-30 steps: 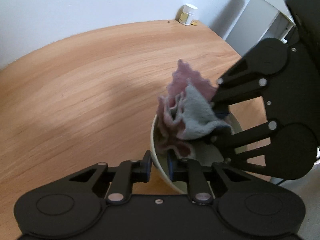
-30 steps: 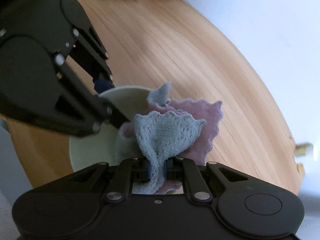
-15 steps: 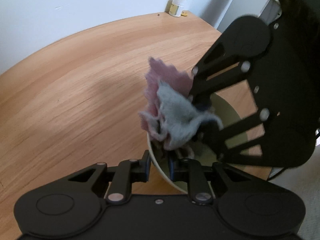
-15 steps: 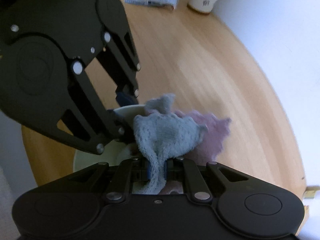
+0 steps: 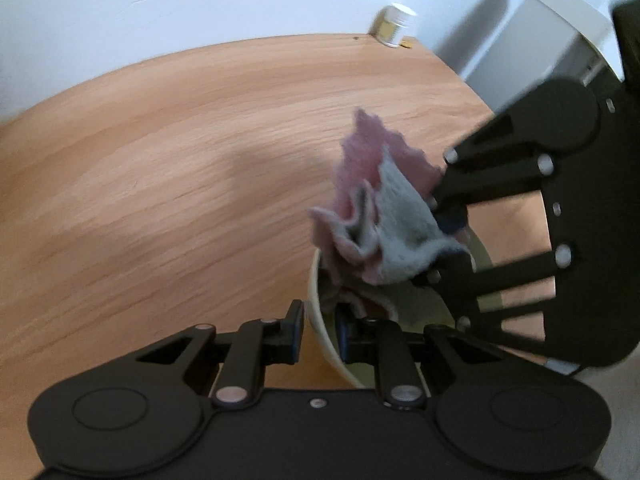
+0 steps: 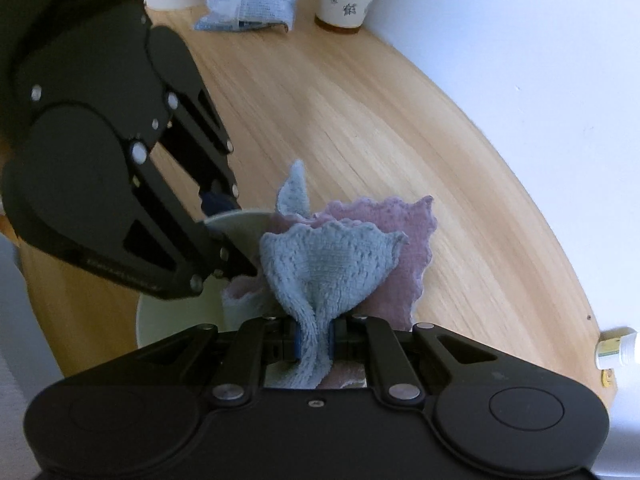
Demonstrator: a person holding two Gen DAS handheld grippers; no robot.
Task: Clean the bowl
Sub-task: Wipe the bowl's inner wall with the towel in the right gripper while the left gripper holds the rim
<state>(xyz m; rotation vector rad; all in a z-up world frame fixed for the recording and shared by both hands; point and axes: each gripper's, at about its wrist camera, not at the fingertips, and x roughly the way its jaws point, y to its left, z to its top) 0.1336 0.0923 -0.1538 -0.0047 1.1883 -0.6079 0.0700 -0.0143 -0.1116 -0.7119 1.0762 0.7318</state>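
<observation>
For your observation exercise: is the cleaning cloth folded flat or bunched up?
Bunched up. The cloth fans out in ruffled pink and grey folds from the right gripper, whose fingers pinch it above the bowl.

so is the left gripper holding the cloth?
No, the left gripper pinches the bowl rim; the right gripper clamps the cloth.
</observation>
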